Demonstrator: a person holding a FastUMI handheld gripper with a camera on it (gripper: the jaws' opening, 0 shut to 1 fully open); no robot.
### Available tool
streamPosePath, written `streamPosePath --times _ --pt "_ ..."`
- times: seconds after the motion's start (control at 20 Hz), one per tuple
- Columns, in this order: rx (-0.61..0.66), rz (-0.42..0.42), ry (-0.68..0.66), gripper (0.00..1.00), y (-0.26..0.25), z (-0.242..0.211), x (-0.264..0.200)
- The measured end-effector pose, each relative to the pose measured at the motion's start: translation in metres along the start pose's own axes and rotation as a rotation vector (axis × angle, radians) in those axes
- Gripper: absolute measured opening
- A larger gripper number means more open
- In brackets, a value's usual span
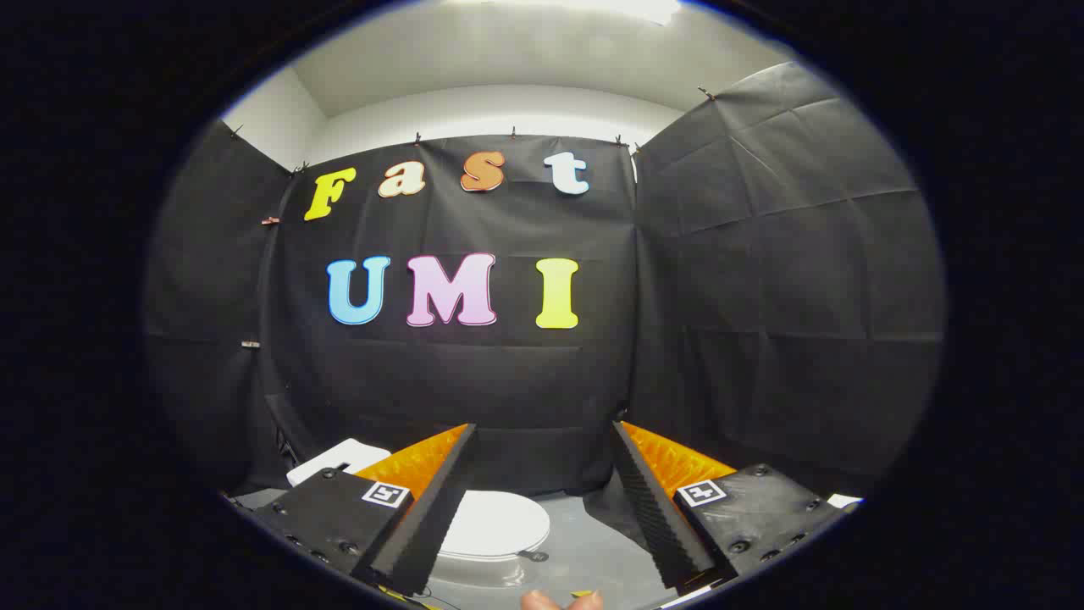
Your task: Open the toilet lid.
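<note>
While the gripper (542, 508) was held level above the floor (584, 551), its fingers were spread wide with nothing gripped. Between and below them the toilet lid (495, 524) was seen closed, well apart from both fingers, with bare floor beside it.

Black cloth walls (474, 381), white ceiling (508, 51), grey glossy floor (584, 551).

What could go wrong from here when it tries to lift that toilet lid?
The gripper is open and points at the wall, with the shut toilet lid low between its fingers, so it may come down off target. The lid looks smooth and flat, so a finger might slip off its edge.
</note>
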State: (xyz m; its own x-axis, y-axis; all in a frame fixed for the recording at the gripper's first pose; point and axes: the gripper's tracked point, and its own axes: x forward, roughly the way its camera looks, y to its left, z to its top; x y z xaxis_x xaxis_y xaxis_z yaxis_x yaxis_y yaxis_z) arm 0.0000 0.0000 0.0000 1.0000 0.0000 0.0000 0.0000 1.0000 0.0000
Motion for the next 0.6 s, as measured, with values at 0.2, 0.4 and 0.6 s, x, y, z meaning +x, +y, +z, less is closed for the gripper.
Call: streamPosePath --times 0.2,0.4,0.6 --pt "-0.016 0.008 0.000 0.99 0.0042 -0.0010 -0.0015" --pt "-0.020 0.017 0.006 1.00 0.0072 -0.0045 -0.0003" --pt "-0.019 0.017 0.016 1.00 0.0068 -0.0070 0.0011"
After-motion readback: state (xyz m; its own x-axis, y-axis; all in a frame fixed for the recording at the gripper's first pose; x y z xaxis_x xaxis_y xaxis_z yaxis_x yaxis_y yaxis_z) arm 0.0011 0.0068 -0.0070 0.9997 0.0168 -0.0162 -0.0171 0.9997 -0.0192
